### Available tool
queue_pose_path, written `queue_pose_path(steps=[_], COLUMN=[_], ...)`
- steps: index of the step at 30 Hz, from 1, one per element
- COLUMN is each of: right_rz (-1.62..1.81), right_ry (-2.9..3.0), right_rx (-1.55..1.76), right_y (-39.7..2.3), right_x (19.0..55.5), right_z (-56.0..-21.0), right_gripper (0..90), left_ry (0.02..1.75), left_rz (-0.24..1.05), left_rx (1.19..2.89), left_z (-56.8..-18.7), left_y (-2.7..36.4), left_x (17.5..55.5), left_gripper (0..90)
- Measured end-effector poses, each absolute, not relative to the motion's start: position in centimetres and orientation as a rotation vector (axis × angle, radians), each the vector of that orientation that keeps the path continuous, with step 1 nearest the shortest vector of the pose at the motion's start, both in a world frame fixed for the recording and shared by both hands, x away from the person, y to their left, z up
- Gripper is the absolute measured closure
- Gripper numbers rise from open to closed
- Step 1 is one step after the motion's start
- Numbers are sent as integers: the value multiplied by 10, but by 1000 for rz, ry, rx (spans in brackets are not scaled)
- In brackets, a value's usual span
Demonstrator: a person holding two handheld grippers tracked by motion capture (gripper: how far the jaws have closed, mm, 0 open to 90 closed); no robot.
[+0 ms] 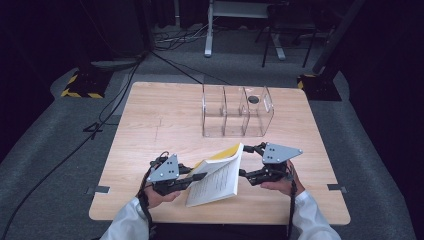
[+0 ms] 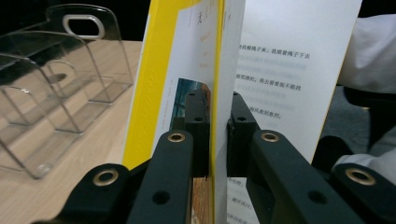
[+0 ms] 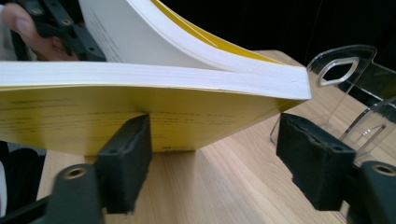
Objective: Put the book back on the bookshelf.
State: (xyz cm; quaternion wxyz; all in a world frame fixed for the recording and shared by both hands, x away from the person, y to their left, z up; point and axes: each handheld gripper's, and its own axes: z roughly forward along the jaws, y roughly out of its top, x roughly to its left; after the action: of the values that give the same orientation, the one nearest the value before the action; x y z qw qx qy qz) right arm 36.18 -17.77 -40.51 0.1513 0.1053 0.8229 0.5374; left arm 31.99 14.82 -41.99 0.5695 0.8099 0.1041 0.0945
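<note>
**A:** Fig. 1, high view. What does the left gripper (image 1: 200,176) hold?

**B:** Its jaws are pressed together on the front cover and first leaves of the yellow book (image 1: 217,176). The left gripper view confirms this: the two black pads clamp the thin yellow cover edge of the book (image 2: 196,70) between them, with a printed page standing just past the right-hand pad.

**A:** And the right gripper (image 1: 248,161)?

**B:** Its jaws are spread. In the right gripper view the book (image 3: 140,116) lies across the gap; the left pad overlaps the yellow back cover, whether touching cannot be told, and the right pad stands clear of the book's corner. No pinch is made.

**A:** Where does the book sit relative to the two grippers?

**B:** Between them, held open above the wooden table (image 1: 160,115). The left gripper is at its near-left edge, the right gripper at its far-right side. The thick block of pages faces the right gripper; the lifted cover curls toward the left one.

**A:** What lies beyond the grippers?

**B:** A clear acrylic organiser (image 1: 235,111) with three compartments, standing farther out on the table, well apart from the left gripper and near the right. Its handle cut-outs appear in both gripper views (image 2: 84,21) (image 3: 338,70).
</note>
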Motion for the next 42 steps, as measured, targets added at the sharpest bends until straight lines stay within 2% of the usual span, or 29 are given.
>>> queue_pose_path(steps=[5,9,16,27,31,35,42], right_rz=[1481,1522,1555,1545,1556,1550,1519], right_ry=[2449,2427,2368,2290,2282,2325,2470], right_rx=[249,204,214,358,386,353,339], right_y=[-163,-158,-159,-188,-192,-194,-184], right_x=[368,369,362,350,355,361,377], right_z=[-407,-406,-403,-380,-385,-390,-413], right_gripper=[169,266,271,296,337,321,236], left_ry=[242,251,248,244,266,276,251], left_rz=[178,158,142,151,186,193,179], left_rx=[1879,1854,1819,1829,1832,1848,1901], left_z=[-423,-423,-422,-426,-426,-427,-432], left_y=[155,160,160,123,125,126,122], left_x=[323,326,327,337,342,344,340], left_gripper=[828,824,826,820,814,765,728])
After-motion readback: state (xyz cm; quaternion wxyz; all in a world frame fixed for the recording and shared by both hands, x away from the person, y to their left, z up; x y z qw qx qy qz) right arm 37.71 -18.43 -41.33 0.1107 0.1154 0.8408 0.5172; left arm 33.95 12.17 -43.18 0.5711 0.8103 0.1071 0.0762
